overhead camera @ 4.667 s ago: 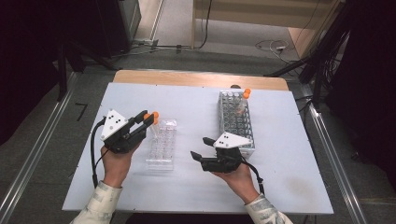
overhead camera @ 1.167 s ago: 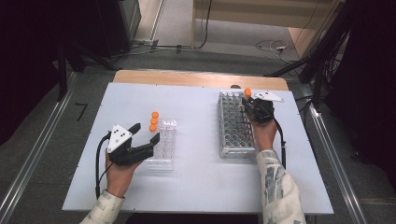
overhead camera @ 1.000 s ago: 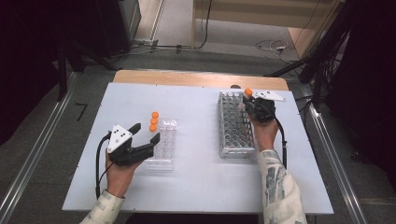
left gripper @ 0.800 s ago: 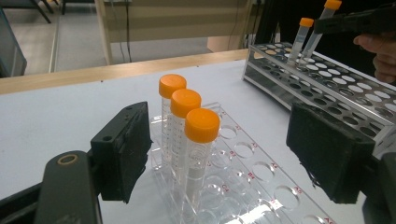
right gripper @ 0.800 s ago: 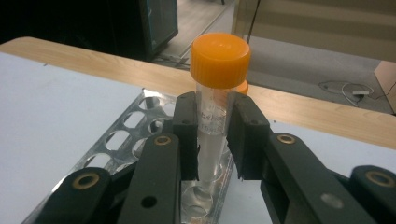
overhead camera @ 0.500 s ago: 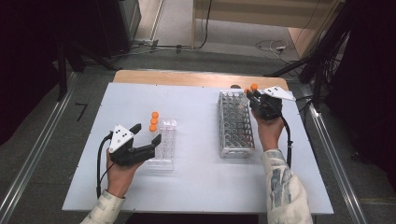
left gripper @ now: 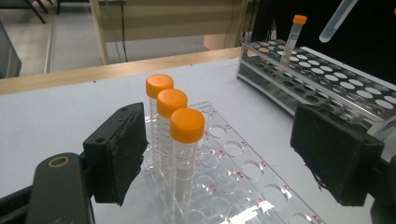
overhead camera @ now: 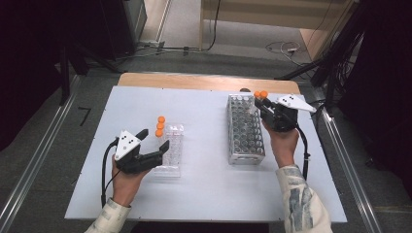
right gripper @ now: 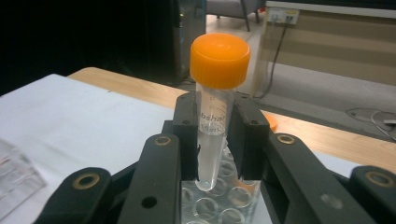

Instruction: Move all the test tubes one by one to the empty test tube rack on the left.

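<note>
The clear plastic rack [overhead camera: 171,150] on the left half of the white counter [overhead camera: 204,194] holds three orange-capped tubes [left gripper: 187,154] in a row along its left edge, all upright; its other wells are bare. The metal rack [overhead camera: 244,128] on the right half holds one capped tube [left gripper: 292,35] standing at its far end. The right tool [overhead camera: 266,108] is clamped on another orange-capped tube [right gripper: 215,112], lifted above the metal rack's far end, long axis near vertical, cap up and rounded tip down over the wells. The left tool [overhead camera: 154,140] rests at the clear rack's near-left side, jaws spread wide, one on each side of the rack and gripping nothing. Bare counter lies between the racks and along the near edge.
</note>
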Tool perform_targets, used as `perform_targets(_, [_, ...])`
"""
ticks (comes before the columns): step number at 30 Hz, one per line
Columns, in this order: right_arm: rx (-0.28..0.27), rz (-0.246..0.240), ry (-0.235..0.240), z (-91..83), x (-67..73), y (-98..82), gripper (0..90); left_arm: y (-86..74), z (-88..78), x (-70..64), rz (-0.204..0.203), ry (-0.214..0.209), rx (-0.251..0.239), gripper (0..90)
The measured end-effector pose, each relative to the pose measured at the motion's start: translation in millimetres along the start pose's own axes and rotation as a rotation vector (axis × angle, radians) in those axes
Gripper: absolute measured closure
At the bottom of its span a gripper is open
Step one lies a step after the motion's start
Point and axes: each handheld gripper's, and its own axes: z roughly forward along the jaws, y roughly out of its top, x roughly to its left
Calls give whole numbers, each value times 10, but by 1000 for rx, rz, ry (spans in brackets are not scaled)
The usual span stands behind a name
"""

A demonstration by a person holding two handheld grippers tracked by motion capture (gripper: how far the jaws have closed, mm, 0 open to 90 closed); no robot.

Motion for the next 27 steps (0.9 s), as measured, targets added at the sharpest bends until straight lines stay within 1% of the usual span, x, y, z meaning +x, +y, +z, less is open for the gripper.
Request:
perform_targets(3, [3,-16,32,-63,92,-12,719,2,-3,-22,3,-3,0,187])
perform_targets(6, [15,-37,50,-96,171,-47,719,5,-4,-46,10,-8,2,187])
perform_targets(8, [22,-41,77,-124,230,-82,719,9,-6,-63,14,-12,-1,187])
perform_targets(11, [26,-47,104,-164,312,-115,719,15,-10,-79,14,-17,-7,187])
perform_targets(18, [12,-44,196,-273,511,-164,719,23,-19,-122,17,-26,-6,187])
perform_targets(20, [16,-52,213,-292,572,-177,719,26,-22,-128,23,-30,-6,187])
perform_targets(23, [26,-66,237,-302,662,-212,719,31,-27,-142,20,-35,-12,188])
perform_targets(27, [39,-71,269,-296,784,-282,720,36,-30,-162,18,-41,-14,188])
